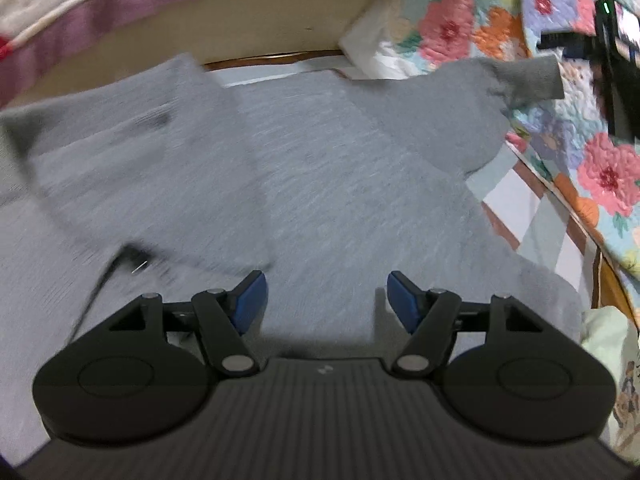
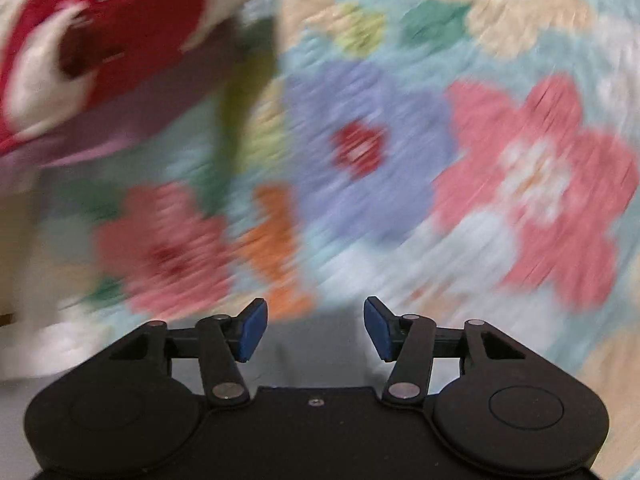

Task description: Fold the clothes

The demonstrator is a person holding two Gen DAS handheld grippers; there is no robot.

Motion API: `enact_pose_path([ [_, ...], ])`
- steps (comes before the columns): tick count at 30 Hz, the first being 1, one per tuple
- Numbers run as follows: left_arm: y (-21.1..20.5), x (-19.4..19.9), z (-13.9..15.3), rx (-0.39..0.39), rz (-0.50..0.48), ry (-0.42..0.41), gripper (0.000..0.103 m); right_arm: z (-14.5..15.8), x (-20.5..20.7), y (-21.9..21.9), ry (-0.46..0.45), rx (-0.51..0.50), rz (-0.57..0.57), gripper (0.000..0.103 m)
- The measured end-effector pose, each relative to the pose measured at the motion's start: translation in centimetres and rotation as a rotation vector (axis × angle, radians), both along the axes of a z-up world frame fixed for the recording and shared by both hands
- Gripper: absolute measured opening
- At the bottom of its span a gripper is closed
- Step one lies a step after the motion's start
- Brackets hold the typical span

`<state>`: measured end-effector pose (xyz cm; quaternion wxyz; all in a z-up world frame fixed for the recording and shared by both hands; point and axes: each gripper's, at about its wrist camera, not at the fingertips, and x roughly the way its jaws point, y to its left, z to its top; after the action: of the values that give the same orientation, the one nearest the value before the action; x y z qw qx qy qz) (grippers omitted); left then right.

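2 tools stand open and empty: the left tool (image 1: 327,300) hovers over a grey garment (image 1: 320,152), the right tool (image 2: 315,329) faces a blurred floral quilt (image 2: 400,160).

The left gripper (image 1: 327,299) tilts steeply downward, its blue-padded fingers (image 1: 250,300) spread wide apart with nothing between them. The right gripper (image 2: 315,329) points more shallowly downward, its fingers (image 2: 379,330) likewise parted and empty; its view is heavily smeared by motion blur.
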<state>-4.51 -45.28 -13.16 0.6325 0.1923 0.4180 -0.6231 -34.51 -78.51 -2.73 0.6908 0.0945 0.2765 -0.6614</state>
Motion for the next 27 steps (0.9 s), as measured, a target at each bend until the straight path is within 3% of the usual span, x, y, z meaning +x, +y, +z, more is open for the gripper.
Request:
enact_pose_path([
  [4,5.0,2.9,1.8,0.008,0.05,-0.063,0.068,-4.0,3.9,4.8,-0.047,0.091,0.172,0.06],
  [8,11.1,7.0,3.2,0.048,0.19,-0.152,0.068,-6.3,8.5,10.0,-0.079,0.176,0.37,0.061],
  [13,18.1,12.3,3.0,0.052,0.436,-0.078,0.068,-6.8,14.3,14.9,-0.066,0.229,0.601,0.061],
  [16,20.4,14.3,2.8,-0.005,0.499,-0.038,0.068,-6.4,16.9,17.0,-0.056,0.225,0.655,0.061],
  [21,23.7,15.4,2.0,-0.06,0.463,0.025,0.068,-5.6,18.4,18.9,-0.017,0.191,0.666,0.061],
  [24,23.8,15.5,1.6,-0.068,0.415,0.006,0.068,-4.3,18.1,19.8,0.047,0.163,0.614,0.061],
  [27,23.0,15.2,2.2,-0.094,0.393,-0.04,0.068,-2.0,15.8,21.8,0.037,0.12,0.55,0.061],
])
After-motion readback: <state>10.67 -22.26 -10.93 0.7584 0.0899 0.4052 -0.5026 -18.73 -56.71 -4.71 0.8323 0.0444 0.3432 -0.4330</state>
